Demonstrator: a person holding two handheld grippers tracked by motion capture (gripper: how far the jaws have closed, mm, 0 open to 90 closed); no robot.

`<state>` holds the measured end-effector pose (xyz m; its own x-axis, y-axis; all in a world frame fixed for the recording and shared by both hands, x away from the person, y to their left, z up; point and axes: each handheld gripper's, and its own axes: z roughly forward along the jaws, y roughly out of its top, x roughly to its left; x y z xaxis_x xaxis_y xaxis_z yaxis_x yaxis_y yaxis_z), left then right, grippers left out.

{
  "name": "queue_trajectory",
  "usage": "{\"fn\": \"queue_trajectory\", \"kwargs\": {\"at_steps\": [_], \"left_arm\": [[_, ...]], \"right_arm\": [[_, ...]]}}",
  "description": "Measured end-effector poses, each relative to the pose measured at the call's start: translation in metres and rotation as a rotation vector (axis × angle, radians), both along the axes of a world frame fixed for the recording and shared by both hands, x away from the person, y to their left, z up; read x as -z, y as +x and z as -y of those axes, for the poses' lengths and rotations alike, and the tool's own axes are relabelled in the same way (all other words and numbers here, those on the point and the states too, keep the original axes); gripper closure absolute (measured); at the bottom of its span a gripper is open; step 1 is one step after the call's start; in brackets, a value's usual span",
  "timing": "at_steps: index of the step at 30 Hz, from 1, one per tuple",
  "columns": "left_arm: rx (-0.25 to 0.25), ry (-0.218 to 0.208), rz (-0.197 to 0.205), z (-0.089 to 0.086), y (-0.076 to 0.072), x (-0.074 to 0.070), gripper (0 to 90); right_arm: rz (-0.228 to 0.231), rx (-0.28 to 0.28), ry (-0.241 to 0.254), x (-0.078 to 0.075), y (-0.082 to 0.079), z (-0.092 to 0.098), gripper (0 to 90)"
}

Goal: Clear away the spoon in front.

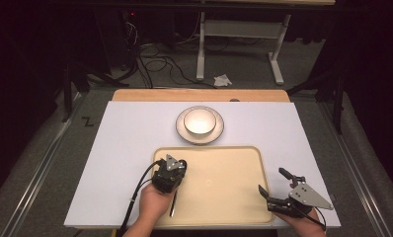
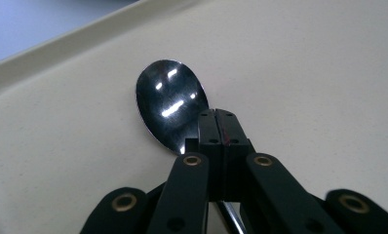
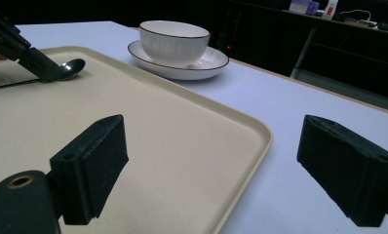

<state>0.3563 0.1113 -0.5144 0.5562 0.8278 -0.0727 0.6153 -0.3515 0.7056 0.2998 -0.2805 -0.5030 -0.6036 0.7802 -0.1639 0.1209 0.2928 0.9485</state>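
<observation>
A shiny metal spoon (image 2: 168, 105) lies low over the left part of the beige tray (image 1: 224, 187). My left gripper (image 2: 219, 117) is shut on the spoon's neck just behind its bowl. In the high view the left gripper (image 1: 178, 164) covers the spoon's bowl, and the spoon's handle (image 1: 174, 203) runs back toward the tray's front rim. My right gripper (image 1: 272, 180) stands open with nothing between its jaws, straddling the tray's right rim (image 3: 241, 126) near the front corner. A white bowl (image 1: 200, 121) sits on a white plate (image 1: 181, 129) behind the tray.
A white sheet (image 1: 120, 148) covers the table, with a wooden strip (image 1: 135, 95) along the far edge. Beyond the table, cables (image 1: 155, 64) and a white table frame (image 1: 200, 44) stand on the dark floor.
</observation>
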Motion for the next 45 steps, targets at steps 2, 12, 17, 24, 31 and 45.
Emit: {"fn": "queue_trajectory", "kwargs": {"at_steps": [2, 12, 17, 24, 31, 45], "left_arm": [[-0.006, -0.004, -0.003, -0.002, 0.002, 0.000, 90.0], [-0.035, -0.005, -0.012, -0.006, 0.008, -0.001, 90.0], [-0.037, 0.011, -0.017, -0.009, 0.009, -0.002, 90.0], [-0.050, 0.009, -0.015, -0.013, 0.009, -0.002, 90.0], [-0.042, -0.067, 0.012, -0.016, 0.006, -0.008, 82.1], [-0.069, -0.166, 0.137, -0.077, -0.025, -0.026, 22.0]], "right_arm": [[0.000, 0.000, 0.001, 0.000, 0.000, 0.000, 12.0], [-0.002, 0.003, 0.004, 0.000, 0.000, 0.000, 12.1], [0.001, 0.006, 0.003, -0.001, 0.000, 0.001, 12.1], [0.011, 0.001, -0.007, -0.001, 0.000, 0.001, 12.1], [0.014, 0.000, 0.000, -0.001, 0.000, 0.001, 12.1], [0.009, 0.013, 0.006, -0.002, -0.001, 0.002, 11.6]]}}
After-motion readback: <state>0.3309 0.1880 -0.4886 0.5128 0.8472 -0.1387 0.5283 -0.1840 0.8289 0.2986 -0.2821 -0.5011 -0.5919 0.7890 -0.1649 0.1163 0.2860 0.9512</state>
